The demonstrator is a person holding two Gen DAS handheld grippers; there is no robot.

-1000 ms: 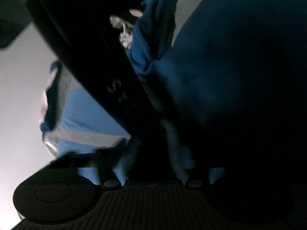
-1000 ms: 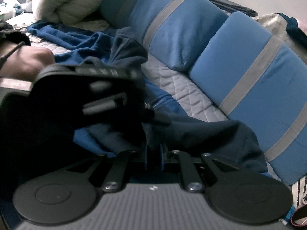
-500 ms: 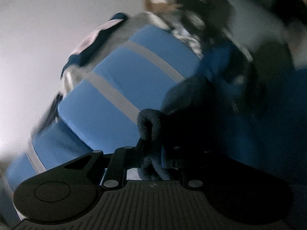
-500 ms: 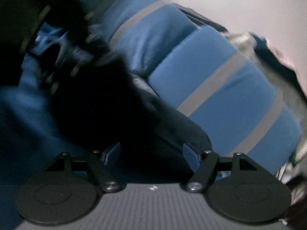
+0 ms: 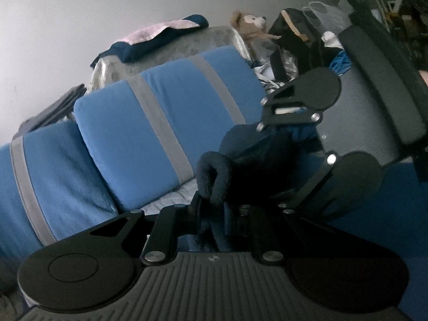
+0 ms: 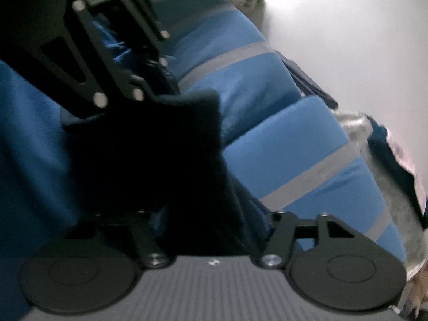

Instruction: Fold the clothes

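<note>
A dark navy fleece garment (image 5: 214,176) with a brighter blue body (image 6: 29,144) hangs lifted between both tools. My left gripper (image 5: 211,211) is shut on a rolled navy edge of it. My right gripper (image 6: 211,214) stands wide open, with a dark flap of the garment (image 6: 160,144) draped between its fingers. The right gripper also shows in the left wrist view (image 5: 302,133), close ahead, and the left gripper shows in the right wrist view (image 6: 149,80) at upper left.
Blue cushions with grey stripes (image 5: 165,123) line the sofa back, over a grey quilted seat (image 5: 171,200). Folded clothes (image 5: 160,37), a teddy bear (image 5: 251,24) and bags (image 5: 299,32) sit behind. A pale wall (image 6: 347,26) is beyond.
The right gripper opened from shut on the garment to wide open. Both tools swung up and tilted, lifting the garment off the seat; the left stayed clamped.
</note>
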